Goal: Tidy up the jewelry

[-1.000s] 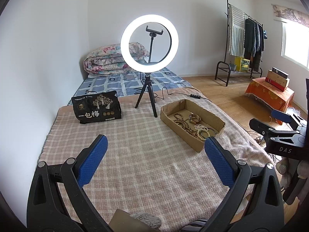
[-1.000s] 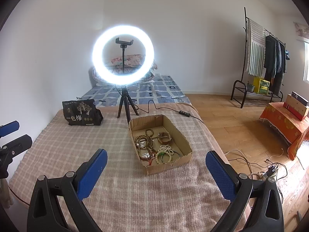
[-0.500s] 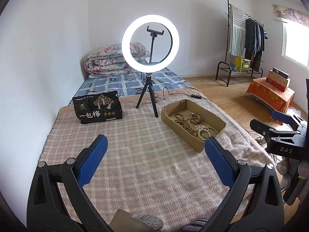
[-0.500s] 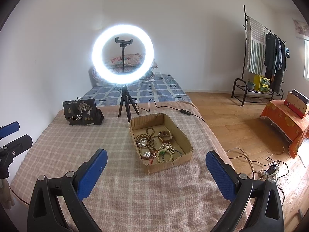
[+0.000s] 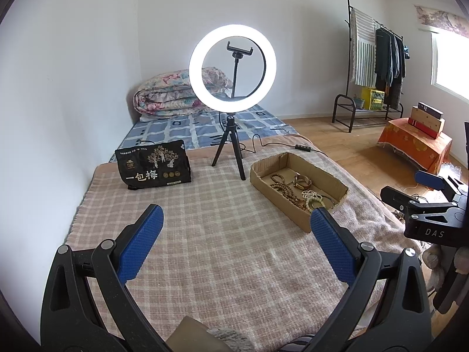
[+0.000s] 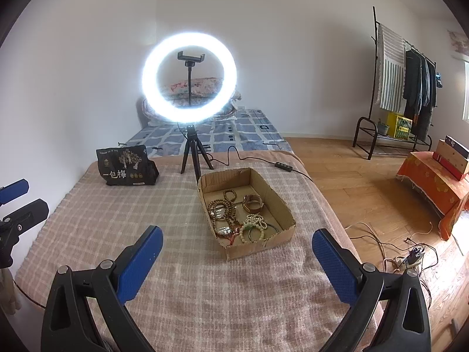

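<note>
- Left wrist view: the left gripper [image 5: 234, 242] hangs above the checked blanket [image 5: 205, 220] with its blue fingers [image 5: 145, 243] spread wide and nothing between them.
- Same view: the cardboard box [image 5: 328, 184] sits ahead and to the right on the blanket, near the ring light [image 5: 232, 67] on its tripod. The jewelry [image 5: 296, 189] lies inside it: bead strings, a bangle and pale bracelets. A black bag [image 5: 154, 165] stands well apart to the left.
- Same view: the right gripper [image 5: 431, 196] shows at the far right edge, off the side of the bed.
- Right wrist view: the right gripper [image 6: 237, 252] points almost straight at the box [image 6: 281, 205], fingers [image 6: 331, 261] wide and empty.
- Same view: the pieces overlap in a heap. Brown bead strings [image 6: 224, 205] lie left, a bangle [image 6: 252, 202] at the middle, pale bracelets [image 6: 254, 226] toward the near wall.
- Judgement: all the jewelry in one box fits both a pile waiting to be sorted and pieces already gathered there; the pictures do not settle which.
- Judgement: any grasp here would go best from above onto a single loop that lies clear, such as the bangle, since tangled strings would drag their neighbours along.
</note>
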